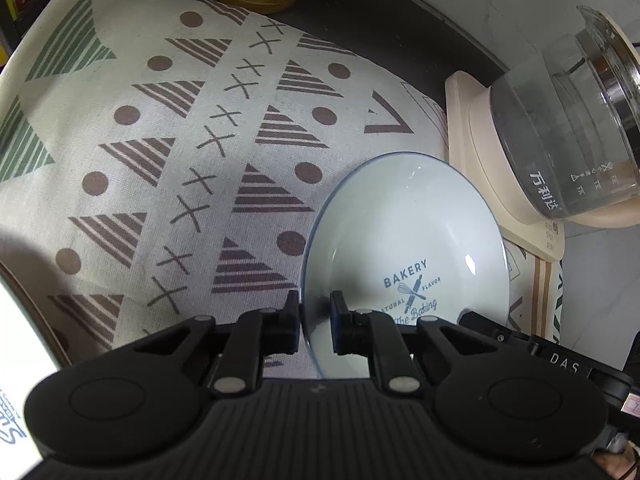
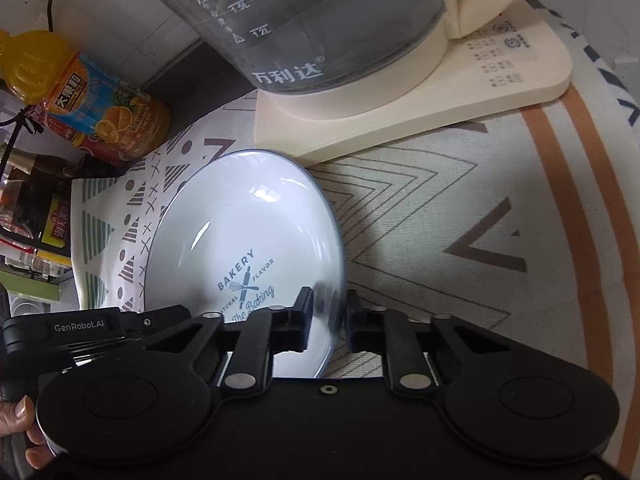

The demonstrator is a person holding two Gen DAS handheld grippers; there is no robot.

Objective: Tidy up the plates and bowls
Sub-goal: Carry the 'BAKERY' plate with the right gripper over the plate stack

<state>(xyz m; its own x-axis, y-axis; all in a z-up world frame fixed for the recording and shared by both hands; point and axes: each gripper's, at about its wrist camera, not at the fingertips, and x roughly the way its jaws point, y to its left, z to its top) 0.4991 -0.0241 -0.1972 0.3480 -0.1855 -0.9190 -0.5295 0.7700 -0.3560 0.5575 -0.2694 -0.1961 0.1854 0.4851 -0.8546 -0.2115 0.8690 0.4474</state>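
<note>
A pale blue-white plate [image 1: 404, 236] with a thin blue rim and a "BAKERY" print fills the lower middle of both views. My left gripper [image 1: 315, 322] is shut on its left rim, one finger on each face. My right gripper [image 2: 330, 320] is shut on the opposite rim of the same plate [image 2: 248, 236]. The plate is held between the two grippers, tilted, just above the patterned cloth. The other gripper's body shows at the edge of each view. No bowl is in view.
A patterned tablecloth [image 1: 168, 152] covers the table. A glass kettle [image 1: 568, 128] on a cream base [image 2: 420, 92] stands just beyond the plate. An orange juice bottle [image 2: 80, 92] and other groceries stand at the table's far edge.
</note>
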